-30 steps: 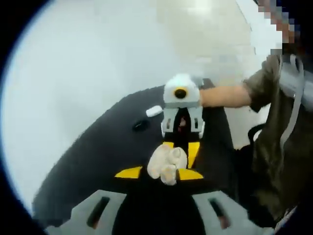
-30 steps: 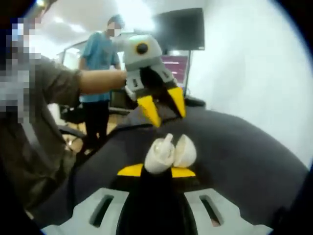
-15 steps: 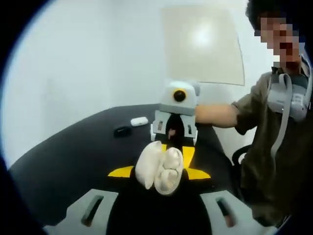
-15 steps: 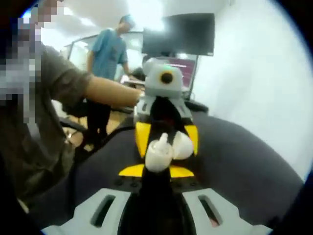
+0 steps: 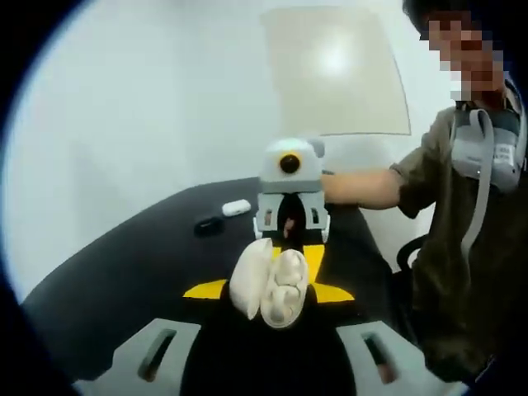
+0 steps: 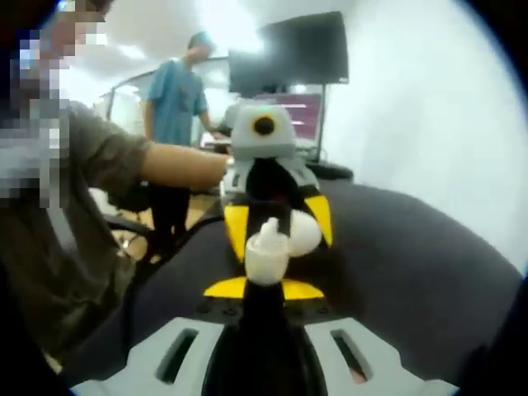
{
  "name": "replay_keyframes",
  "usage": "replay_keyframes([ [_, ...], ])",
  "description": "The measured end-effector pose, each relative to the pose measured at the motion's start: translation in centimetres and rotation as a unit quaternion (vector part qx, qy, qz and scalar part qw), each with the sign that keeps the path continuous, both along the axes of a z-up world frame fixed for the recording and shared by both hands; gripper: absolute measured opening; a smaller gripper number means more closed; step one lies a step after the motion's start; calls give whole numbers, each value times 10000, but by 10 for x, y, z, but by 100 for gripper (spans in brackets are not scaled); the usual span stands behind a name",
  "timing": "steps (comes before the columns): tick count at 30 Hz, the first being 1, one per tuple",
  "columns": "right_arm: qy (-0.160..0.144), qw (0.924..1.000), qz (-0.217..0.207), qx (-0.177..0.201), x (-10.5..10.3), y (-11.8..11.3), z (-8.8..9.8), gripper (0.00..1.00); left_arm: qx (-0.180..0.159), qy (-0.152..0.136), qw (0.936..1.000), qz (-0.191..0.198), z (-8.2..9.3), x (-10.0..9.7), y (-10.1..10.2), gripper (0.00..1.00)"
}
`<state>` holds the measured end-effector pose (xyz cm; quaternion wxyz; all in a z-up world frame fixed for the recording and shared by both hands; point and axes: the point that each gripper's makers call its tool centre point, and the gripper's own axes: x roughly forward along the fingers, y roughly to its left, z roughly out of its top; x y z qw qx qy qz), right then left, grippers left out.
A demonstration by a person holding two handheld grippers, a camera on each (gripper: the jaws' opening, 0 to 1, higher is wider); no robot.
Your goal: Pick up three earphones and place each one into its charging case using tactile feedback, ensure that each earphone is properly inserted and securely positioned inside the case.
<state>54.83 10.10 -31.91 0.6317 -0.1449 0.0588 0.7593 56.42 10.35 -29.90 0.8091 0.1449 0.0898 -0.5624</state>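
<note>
Black table (image 5: 107, 272), big and mostly bare; both grippers held above it, facing each other. Person (image 5: 462, 247) holding them at right of left gripper view; another person (image 6: 177, 124) in blue stands behind in right gripper view, beside a dark monitor (image 6: 289, 54).

Left gripper (image 5: 266, 290): jaws closed on an open white charging case (image 5: 271, 285), lid swung aside, cavity facing out. Right gripper (image 6: 264, 288): jaws clamped on a white earphone (image 6: 266, 252), stem up. In right gripper view the earphone sits just in front of the case, about touching; can't tell if it is seated.

Progress, judged: this earphone is at insertion, not confirmed in. Far on the table lie a small white item (image 5: 236, 207) and a small black item (image 5: 208, 224) close together, probably another case and earphone, too small to tell. So likely more left to do.

In the way: nothing between the jaws; only the case lid close beside the cavity.
</note>
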Motion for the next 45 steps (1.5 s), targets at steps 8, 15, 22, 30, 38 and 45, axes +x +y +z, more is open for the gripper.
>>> replay_keyframes([
  [8,446,9988,-189,-30,7,-1,1,24,-78,-61,9999,42,3,2,1,33],
  [15,434,9990,-86,69,4,2,4,26,5,-69,10000,1,3,-1,6,32],
  [22,167,9998,31,143,0,7,8,27,150,19,9999,-48,-5,-7,13,30],
  [30,255,9996,-70,117,4,7,9,22,189,-36,9997,-118,-7,-5,8,29],
  [38,1252,9917,-292,-70,11,3,8,22,-76,-160,9997,189,2,0,21,30],
  [45,1188,9924,-301,-58,7,3,7,21,-209,-78,9996,177,-2,5,12,32],
])
